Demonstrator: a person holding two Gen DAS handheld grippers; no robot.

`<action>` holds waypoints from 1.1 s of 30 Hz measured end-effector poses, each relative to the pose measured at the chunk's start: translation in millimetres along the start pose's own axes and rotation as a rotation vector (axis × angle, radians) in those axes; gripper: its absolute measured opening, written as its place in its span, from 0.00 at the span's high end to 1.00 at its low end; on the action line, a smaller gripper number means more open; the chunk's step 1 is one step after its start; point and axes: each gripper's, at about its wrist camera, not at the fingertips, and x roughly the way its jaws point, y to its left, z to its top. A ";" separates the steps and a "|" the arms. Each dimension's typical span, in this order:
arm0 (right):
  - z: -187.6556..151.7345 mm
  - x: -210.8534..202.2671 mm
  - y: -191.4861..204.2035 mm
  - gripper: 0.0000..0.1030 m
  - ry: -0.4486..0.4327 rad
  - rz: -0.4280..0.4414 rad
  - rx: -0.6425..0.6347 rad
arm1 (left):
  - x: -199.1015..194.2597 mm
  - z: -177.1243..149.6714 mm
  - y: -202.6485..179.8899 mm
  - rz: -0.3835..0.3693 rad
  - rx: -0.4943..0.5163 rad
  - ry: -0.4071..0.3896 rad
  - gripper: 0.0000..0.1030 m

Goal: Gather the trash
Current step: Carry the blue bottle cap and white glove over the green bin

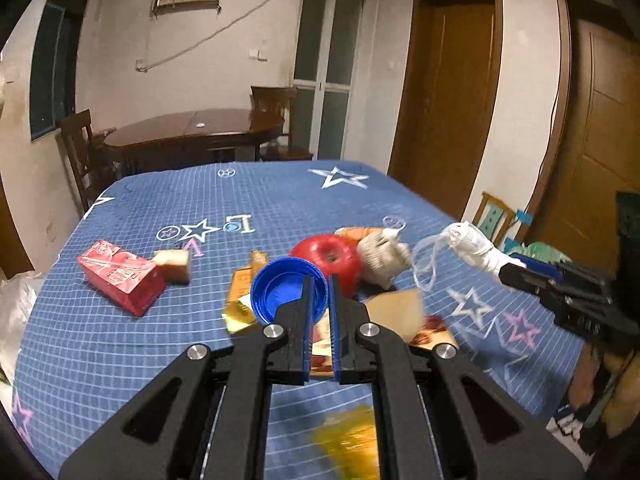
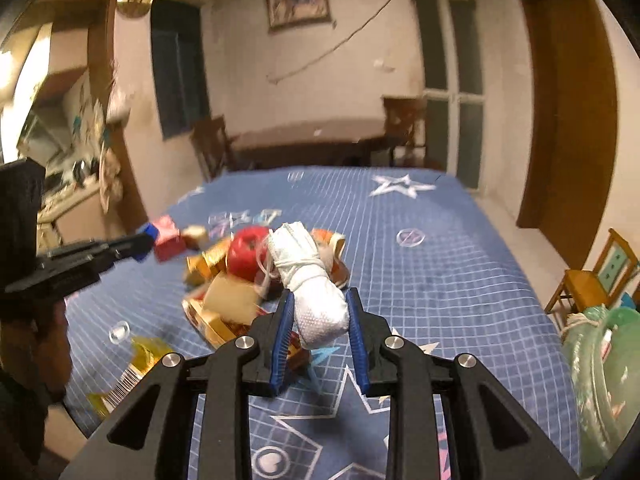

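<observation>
Left gripper (image 1: 319,280) is pinching the blue cap (image 1: 280,292) by its rim, jaws nearly closed. Right gripper (image 2: 320,300) is clamping a white bundle (image 2: 316,304) above the table (image 2: 460,280).

Blue bottle cap (image 1: 280,294) pinched on edge, hollow facing camera. Rolled white face mask (image 2: 316,292), loops wound round it, lifted above the table (image 2: 460,280).

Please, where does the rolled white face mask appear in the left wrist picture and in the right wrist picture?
Left wrist view: the white mask is at the right, held in the right tool, above the blue cloth.
Right wrist view: it is at the centre, between that tool's blue pads.
Shared landmark: the red apple, just left of the mask in both views.
</observation>
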 end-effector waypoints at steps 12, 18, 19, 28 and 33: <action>-2.5 -59.9 24.3 0.73 -0.145 -0.099 -0.039 | -23.0 -0.6 -51.6 0.039 -0.012 -0.089 0.95; -2.4 -83.4 22.8 0.73 -0.166 -0.111 -0.036 | -26.3 1.7 -63.8 0.024 -0.005 -0.099 0.95; -1.3 -85.3 21.6 0.73 -0.166 -0.113 -0.036 | -26.2 2.0 -66.3 0.022 -0.004 -0.100 0.95; 4.8 -105.0 4.1 0.73 -0.178 -0.135 -0.020 | -24.0 8.7 -87.9 -0.013 0.019 -0.116 0.95; 10.0 -119.4 -10.8 0.73 -0.184 -0.160 -0.009 | -17.6 17.5 -103.6 -0.039 0.034 -0.126 0.95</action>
